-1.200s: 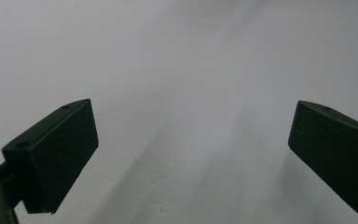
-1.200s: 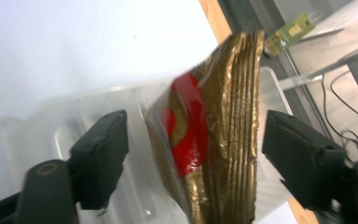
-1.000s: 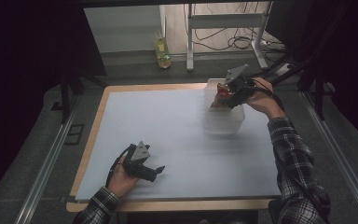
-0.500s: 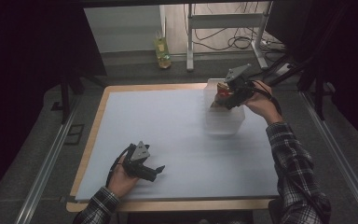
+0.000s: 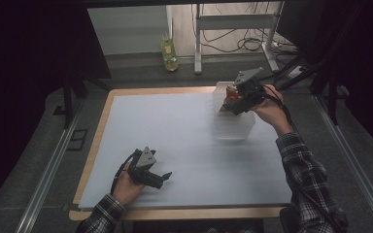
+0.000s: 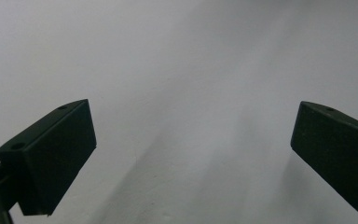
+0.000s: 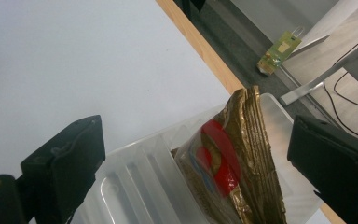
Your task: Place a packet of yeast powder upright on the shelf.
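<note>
A gold snack packet with a red mark stands on edge in a clear plastic tub at the table's back right. My right gripper hangs over the tub, and its jaws have just been opening. They now stand wide on either side of the packet without touching it. At the front left my left gripper lies on the white sheet. It is open, with only bare sheet between its jaws.
The white sheet covers a wooden tabletop whose edge shows at the back and left. Behind the table, a yellow-green bottle stands on the floor beside a metal frame and cables. Dark surroundings close in on both sides.
The right gripper has shifted only slightly above the tub. The left hand and its gripper have stayed where they were.
</note>
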`<state>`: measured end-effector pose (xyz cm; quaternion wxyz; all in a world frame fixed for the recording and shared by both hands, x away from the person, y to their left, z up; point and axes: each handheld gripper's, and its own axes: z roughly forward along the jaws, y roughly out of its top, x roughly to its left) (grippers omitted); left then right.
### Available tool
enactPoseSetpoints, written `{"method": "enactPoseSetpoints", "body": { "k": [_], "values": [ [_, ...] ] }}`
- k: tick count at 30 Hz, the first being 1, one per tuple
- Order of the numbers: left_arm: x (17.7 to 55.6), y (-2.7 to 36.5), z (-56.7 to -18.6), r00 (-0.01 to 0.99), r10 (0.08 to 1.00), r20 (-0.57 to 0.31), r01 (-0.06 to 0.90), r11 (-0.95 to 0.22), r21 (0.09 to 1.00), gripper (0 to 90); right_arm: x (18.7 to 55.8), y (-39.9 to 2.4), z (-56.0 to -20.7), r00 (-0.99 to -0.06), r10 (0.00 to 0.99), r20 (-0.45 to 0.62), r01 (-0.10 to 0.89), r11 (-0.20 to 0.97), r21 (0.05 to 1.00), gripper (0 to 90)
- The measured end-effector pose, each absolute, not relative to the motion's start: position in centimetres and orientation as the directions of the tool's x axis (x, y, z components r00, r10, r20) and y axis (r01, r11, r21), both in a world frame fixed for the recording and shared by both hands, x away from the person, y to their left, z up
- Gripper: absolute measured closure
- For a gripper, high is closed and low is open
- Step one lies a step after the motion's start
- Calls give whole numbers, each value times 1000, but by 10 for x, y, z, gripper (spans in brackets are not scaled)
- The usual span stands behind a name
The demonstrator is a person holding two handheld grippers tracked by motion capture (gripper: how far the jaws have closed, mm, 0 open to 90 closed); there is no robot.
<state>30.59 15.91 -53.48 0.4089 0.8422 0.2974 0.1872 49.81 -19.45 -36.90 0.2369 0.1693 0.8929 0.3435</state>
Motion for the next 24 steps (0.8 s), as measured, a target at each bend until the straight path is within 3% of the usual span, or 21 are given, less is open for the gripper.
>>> {"method": "enactPoseSetpoints", "body": {
  "k": [12, 24],
  "values": [
    [306, 162, -533, 737, 671, 76, 344, -470, 813, 0, 479, -194, -368, -821, 491, -292, 148, 677, 721, 37],
    [304, 164, -529, 731, 679, 70, 338, -449, 827, 0, 457, -189, -373, -838, 455, -300, 125, 696, 707, 31]
  ]
}}
